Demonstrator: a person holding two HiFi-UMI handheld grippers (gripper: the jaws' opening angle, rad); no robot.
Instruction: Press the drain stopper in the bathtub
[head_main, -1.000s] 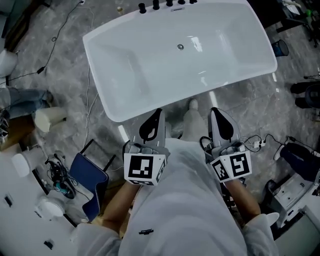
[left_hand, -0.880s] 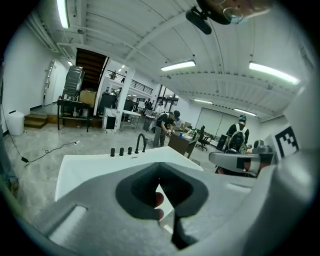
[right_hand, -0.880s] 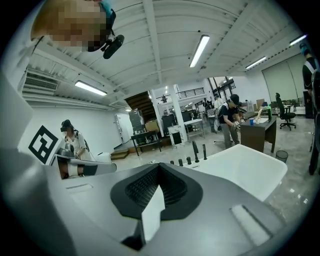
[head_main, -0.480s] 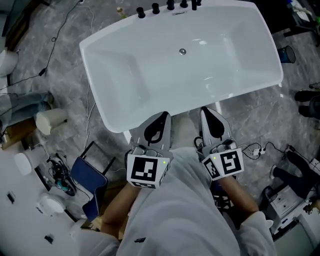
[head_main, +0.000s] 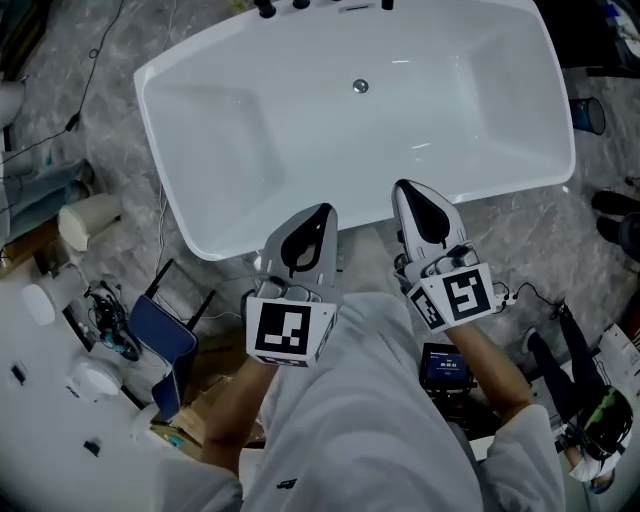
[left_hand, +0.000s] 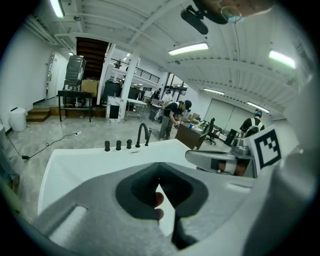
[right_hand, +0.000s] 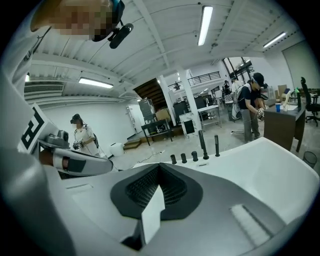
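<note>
1. Both grippers have pushed forward since a moment ago. Their tips were short of the tub then; in the head view they now overlap the near rim of the bathtub (head_main: 200, 235). The tub has slid up the frame, so the black tap fittings (head_main: 265, 8) are cut by the top edge.
2. Just left of centre, in the lower middle of the frame, the left gripper (head_main: 320, 212) points up toward the tub. Its own view shows the jaws together with the tips touching and nothing held. Only a narrow slit below the tips lets the white tub show through.
3. Just right of centre, the right gripper (head_main: 402, 190) reaches slightly further up the frame. Its jaws are likewise closed tip to tip and empty, with the ribbed dark pads framing a small gap.
4. In the upper centre of the frame, the drain stopper (head_main: 360, 87) is a small round metal disc in the white basin. It sits toward the far side, below the tap fittings and well apart from both grippers. Neither one touches it.
5. Each gripper carries its marker cube nearer the person: the left cube (head_main: 288, 333) and the right cube (head_main: 458, 297).
6. Around the tub is grey marbled floor (head_main: 520, 240). A white roll (head_main: 88, 220), a tangle of cables (head_main: 108, 322) and a blue panel-like object (head_main: 160, 335) lie at the left of the frame.
</note>
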